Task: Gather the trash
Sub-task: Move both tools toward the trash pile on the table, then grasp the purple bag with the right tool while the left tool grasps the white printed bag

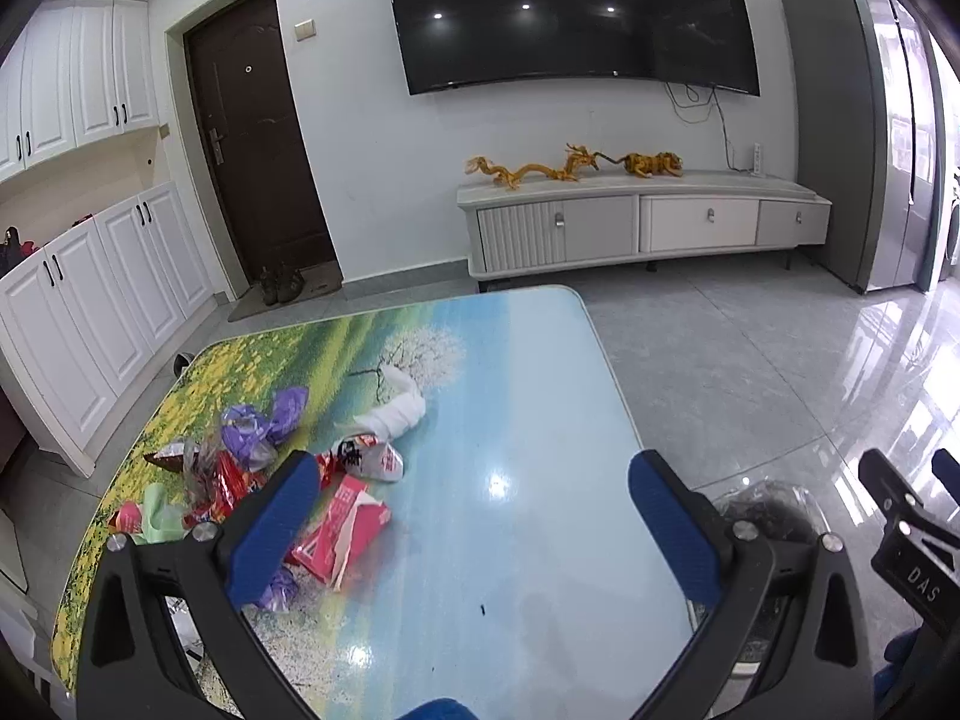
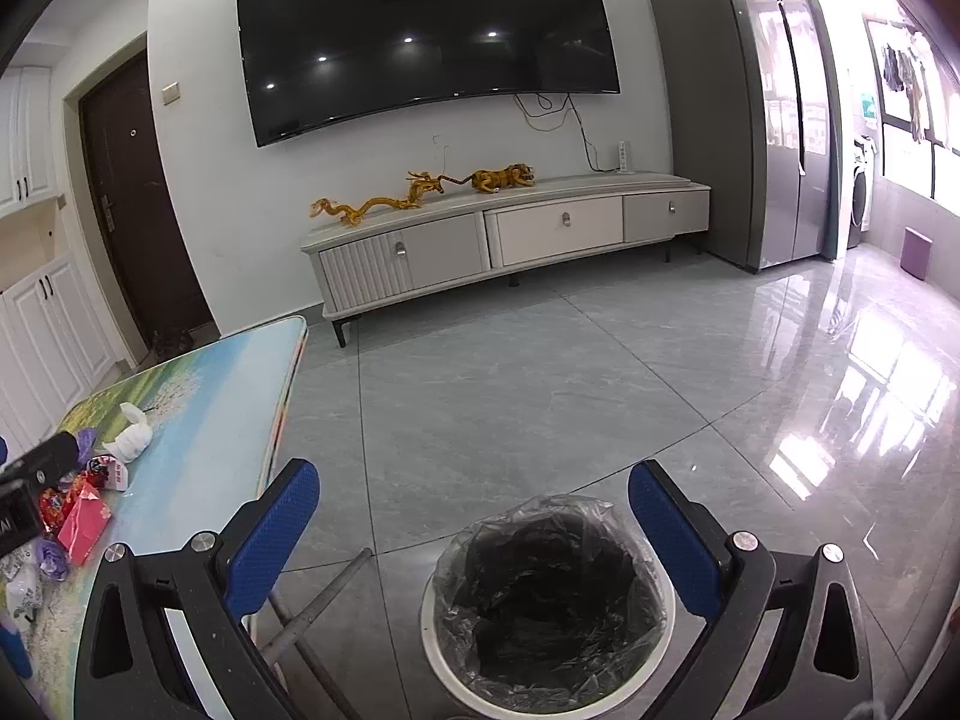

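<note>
Two grippers, both with blue-padded fingers spread wide and nothing between them. Left gripper (image 1: 474,516): poised above the near part of the table (image 1: 540,420), its left finger (image 1: 273,531) overlapping the edge of the trash heap in the view; whether it touches any piece cannot be told. Right gripper (image 2: 474,525): off the table's right side, above the floor, directly over the bin (image 2: 549,609).

One bin: round, pale rim, lined with a clear plastic bag (image 2: 651,588) folded over the rim; the inside is dark and its contents cannot be made out. It stands on the floor tiles just beside the table's right edge.

Several pieces of trash, all on the left half of the printed table top:
- pink-red packet (image 1: 345,525), nearest, torn open, long axis running from near-left to far-right;
- red crinkled wrappers (image 1: 228,489) and a pale green scrap (image 1: 159,516), further left, touching one another;
- white-and-red wrapper (image 1: 372,456), just beyond the pink packet;
- purple wrappers (image 1: 264,426), behind the red ones;
- white twisted tissue (image 1: 399,411), farthest, long axis pointing away toward the far edge, one end curled upright.

Beyond the table: grey tiled floor (image 2: 540,360), a low white TV cabinet (image 2: 510,240) carrying yellow dragon figures (image 2: 372,204), and a wall-mounted television (image 2: 426,30).
</note>
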